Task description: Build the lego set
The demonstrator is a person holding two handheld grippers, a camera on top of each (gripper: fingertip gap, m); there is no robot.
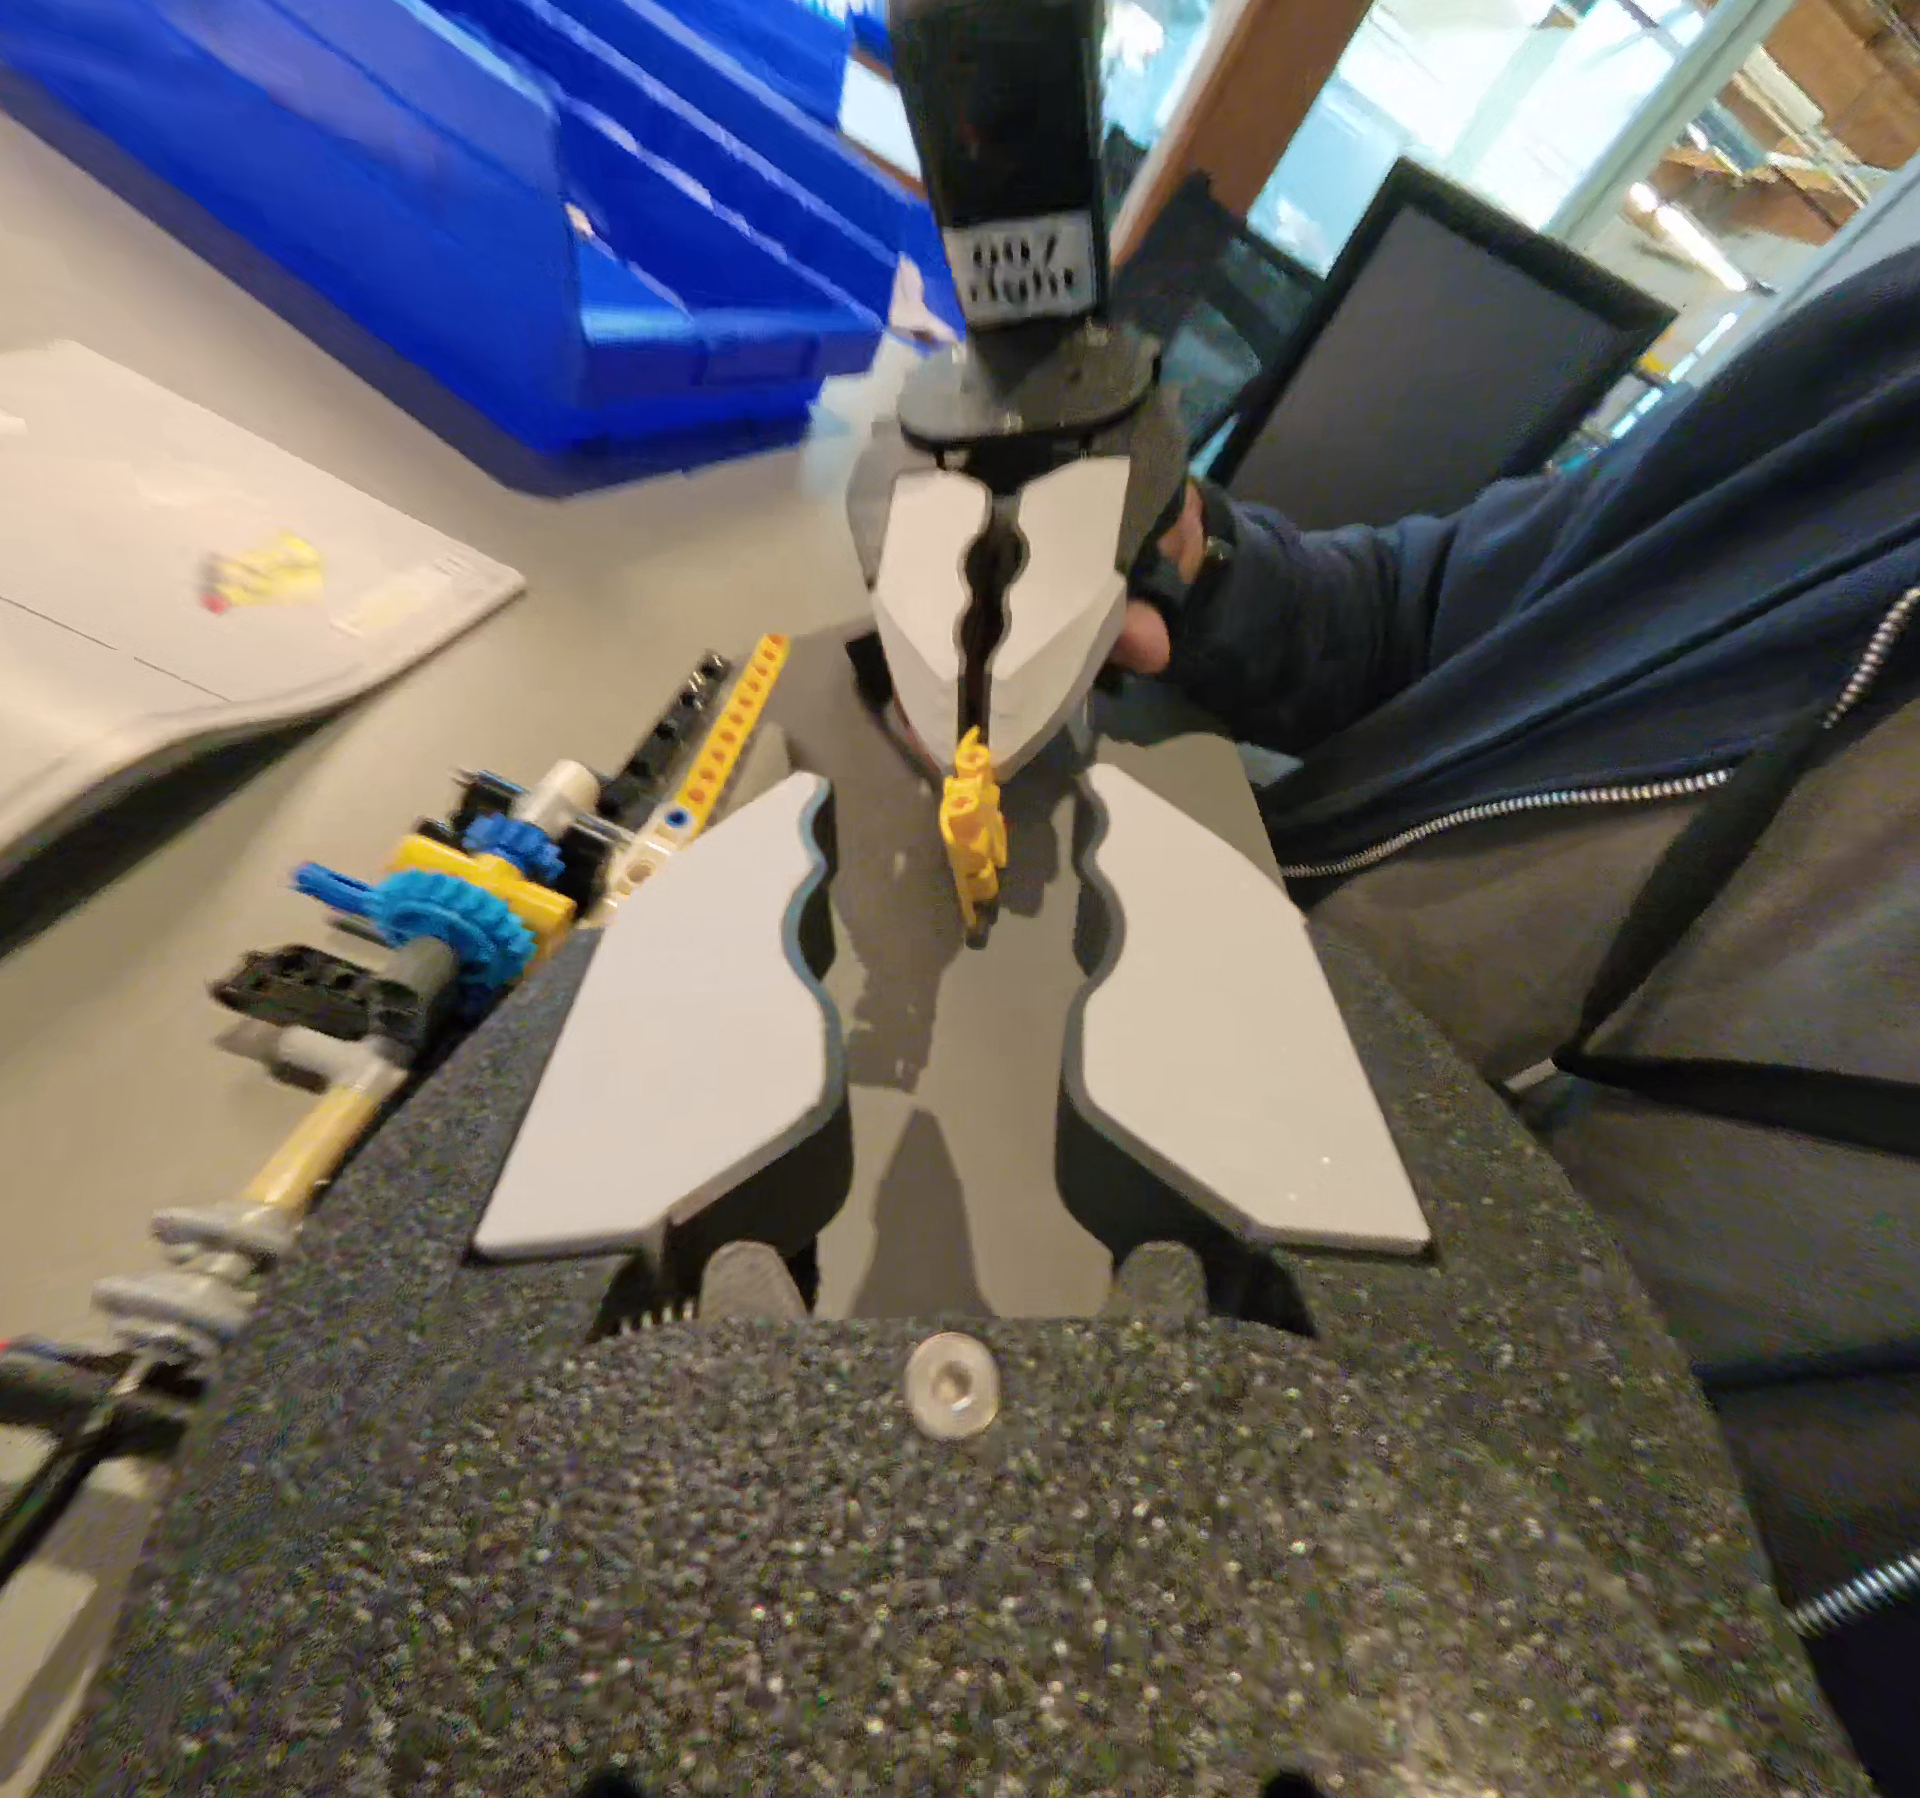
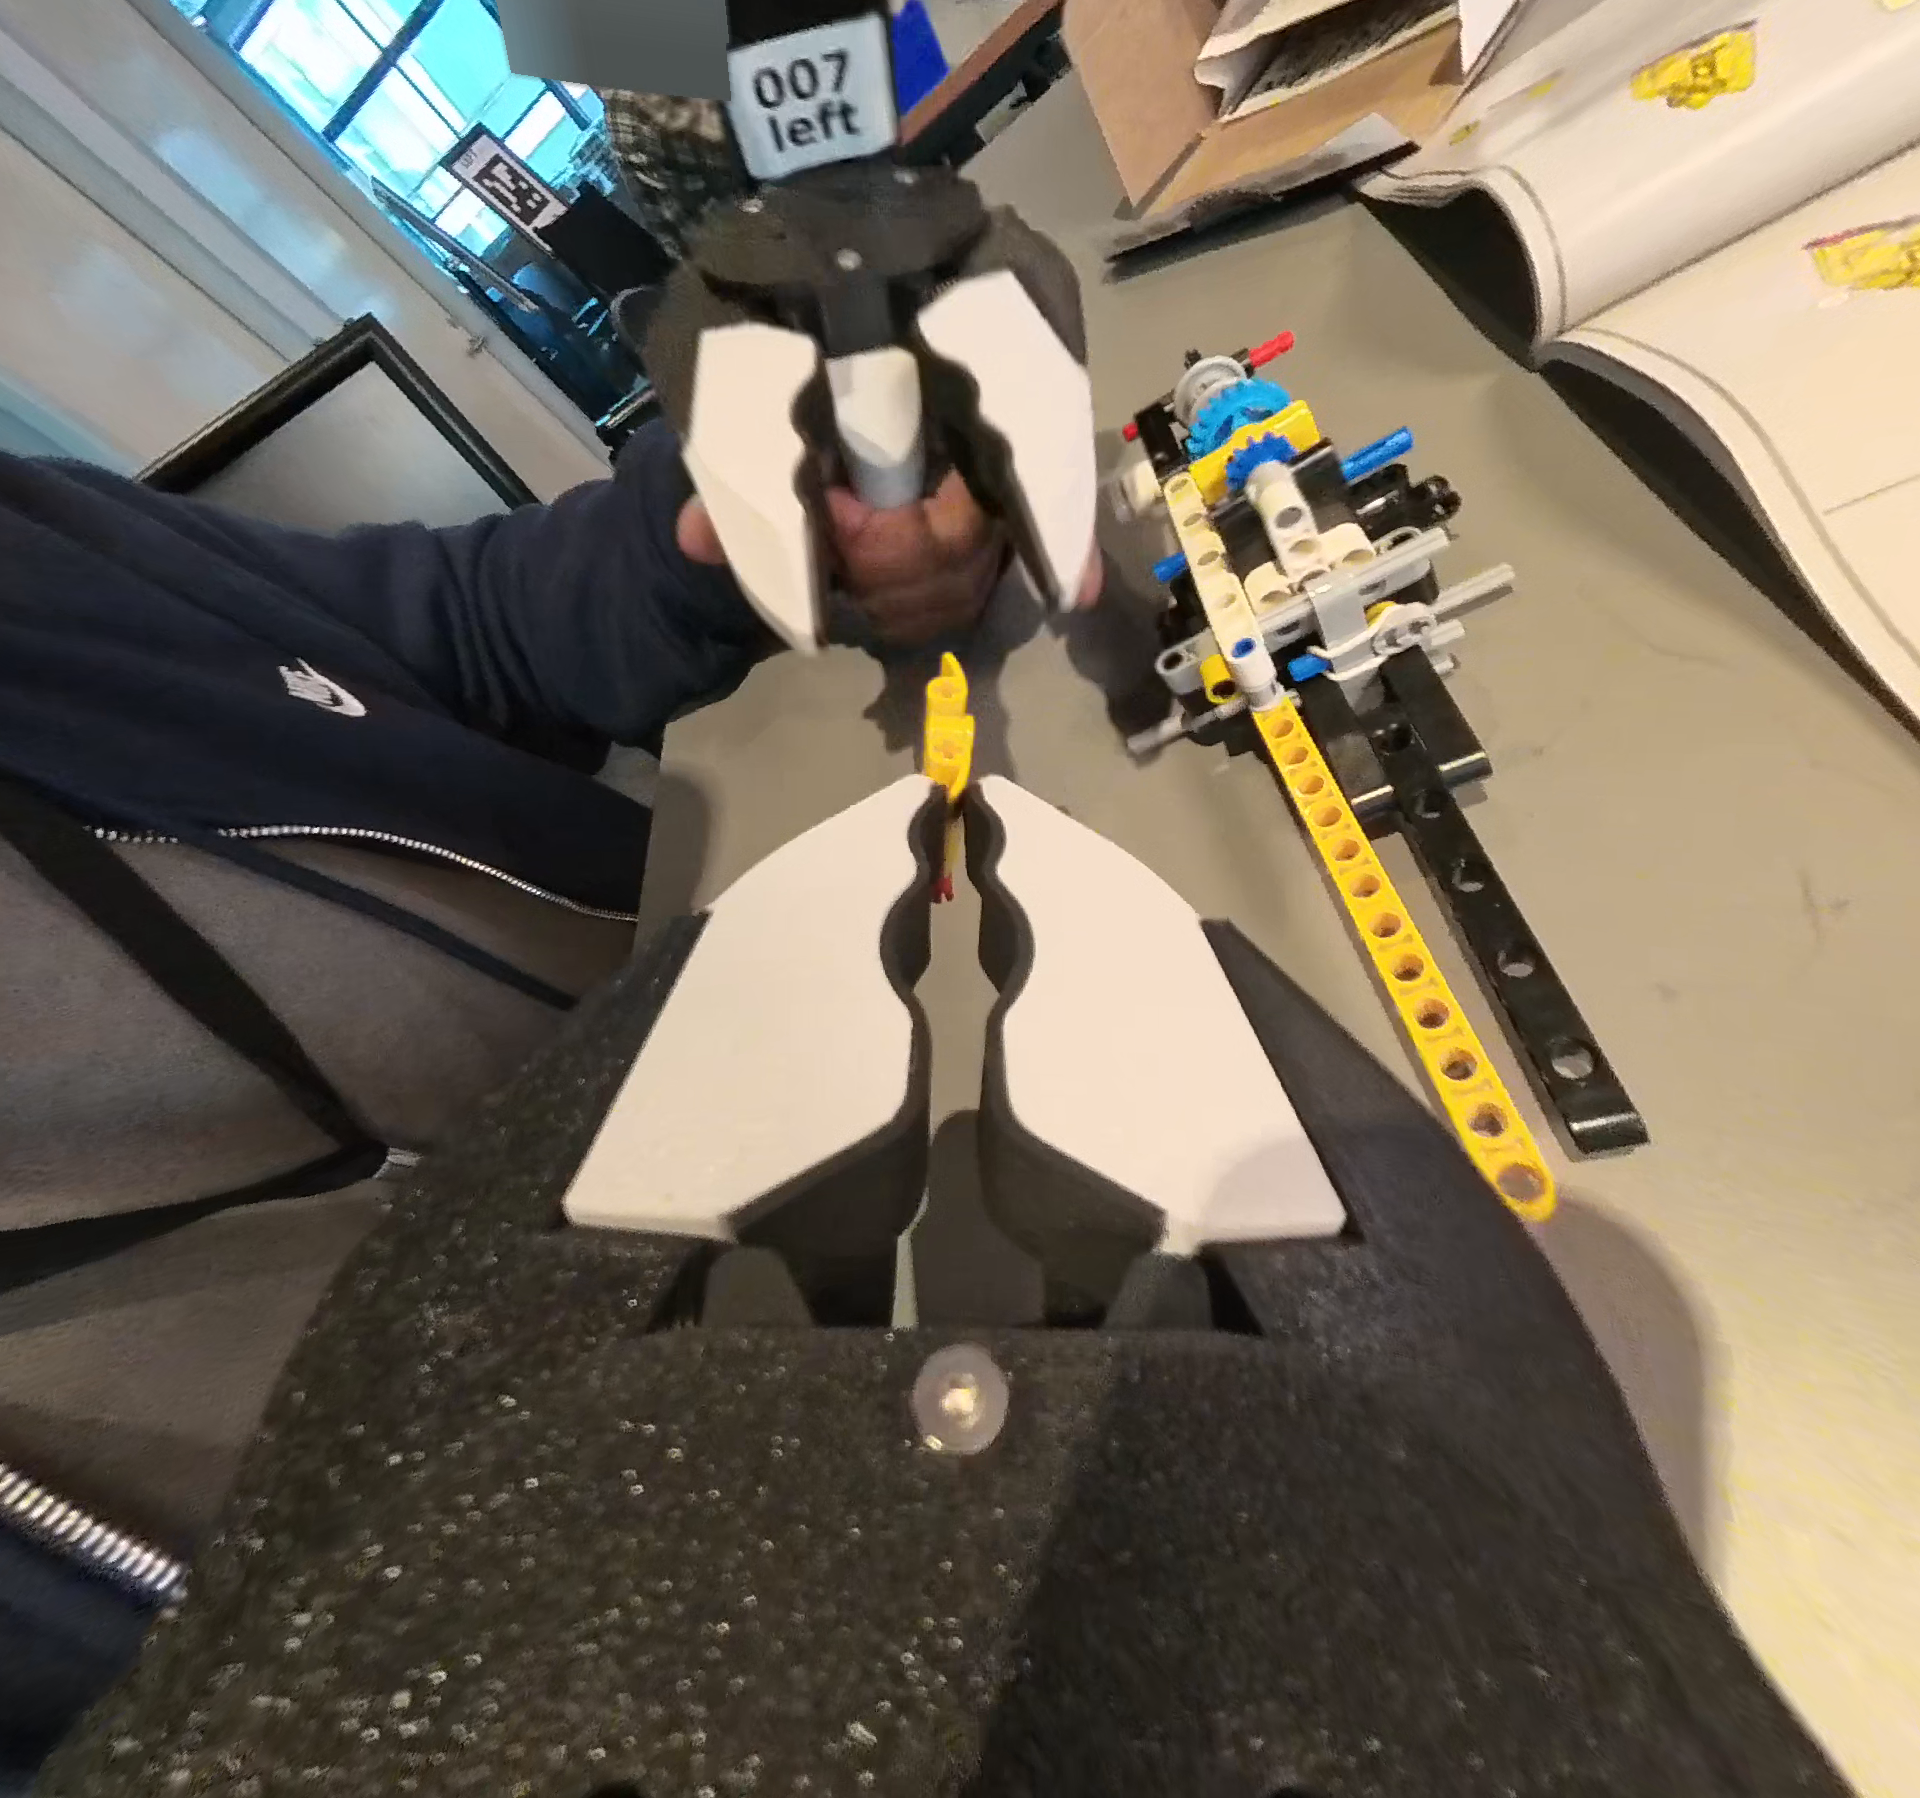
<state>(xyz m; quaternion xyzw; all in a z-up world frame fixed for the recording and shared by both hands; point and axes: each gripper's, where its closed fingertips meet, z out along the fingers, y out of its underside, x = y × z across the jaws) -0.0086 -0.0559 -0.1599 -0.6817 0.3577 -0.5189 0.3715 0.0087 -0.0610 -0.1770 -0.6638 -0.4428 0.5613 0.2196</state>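
My right gripper (image 2: 956,790) is shut on a small yellow Lego connector piece (image 2: 949,725), which sticks out past its tips above the grey table (image 2: 1714,917). My left gripper (image 1: 956,792) is open and empty, pointing at the right gripper (image 1: 979,746) head-on, with the yellow piece (image 1: 971,818) between its open fingertips but not touched. In the right wrist view the left gripper (image 2: 935,618) shows open just beyond the piece. The partly built Lego model (image 2: 1320,595), with a long yellow beam (image 2: 1392,948), a black beam and blue gears, lies on the table beside both grippers (image 1: 488,901).
Blue storage bins (image 1: 468,190) stand at the back. An open instruction booklet (image 2: 1714,377) and a cardboard box (image 2: 1195,86) lie beyond the model. A person in a dark jacket (image 1: 1558,657) is close on the other side. A black framed panel (image 1: 1455,346) stands behind. My left and right fingertips are right by each other.
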